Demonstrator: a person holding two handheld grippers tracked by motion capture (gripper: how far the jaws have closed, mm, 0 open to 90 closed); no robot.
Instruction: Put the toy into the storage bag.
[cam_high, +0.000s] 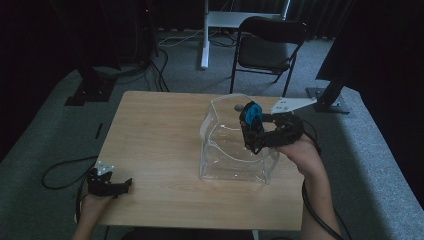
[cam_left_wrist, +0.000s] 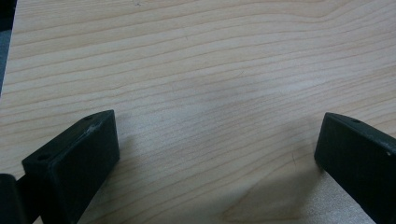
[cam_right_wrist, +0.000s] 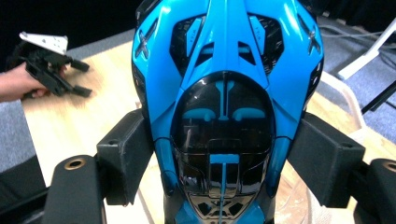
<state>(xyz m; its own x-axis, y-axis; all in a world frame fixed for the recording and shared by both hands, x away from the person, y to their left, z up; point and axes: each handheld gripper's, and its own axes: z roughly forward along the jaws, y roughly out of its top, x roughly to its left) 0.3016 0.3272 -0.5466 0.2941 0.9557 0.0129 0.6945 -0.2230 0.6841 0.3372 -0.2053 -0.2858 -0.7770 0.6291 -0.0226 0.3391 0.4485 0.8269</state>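
Note:
A blue and black toy car (cam_high: 253, 114) is clamped at its sides by my right gripper (cam_high: 251, 131), which holds it over the open top of a clear plastic bag (cam_high: 220, 167) standing right of the table's middle. In the right gripper view the toy car (cam_right_wrist: 226, 93) fills the space between the right gripper's (cam_right_wrist: 224, 158) jaws, both pads pressing on its flanks. My left gripper (cam_high: 122, 186) rests at the table's front left corner, open. Between the left gripper's (cam_left_wrist: 217, 135) jaws lies bare wood. From the right gripper view, the left gripper (cam_right_wrist: 86, 78) appears far off with its jaws apart.
The wooden table (cam_high: 150, 130) has bare room left of the bag. Behind it stand a black folding chair (cam_high: 267, 47), a white desk leg (cam_high: 205, 35) and black stand bases (cam_high: 90, 92) on grey carpet. Cables trail on the floor at left.

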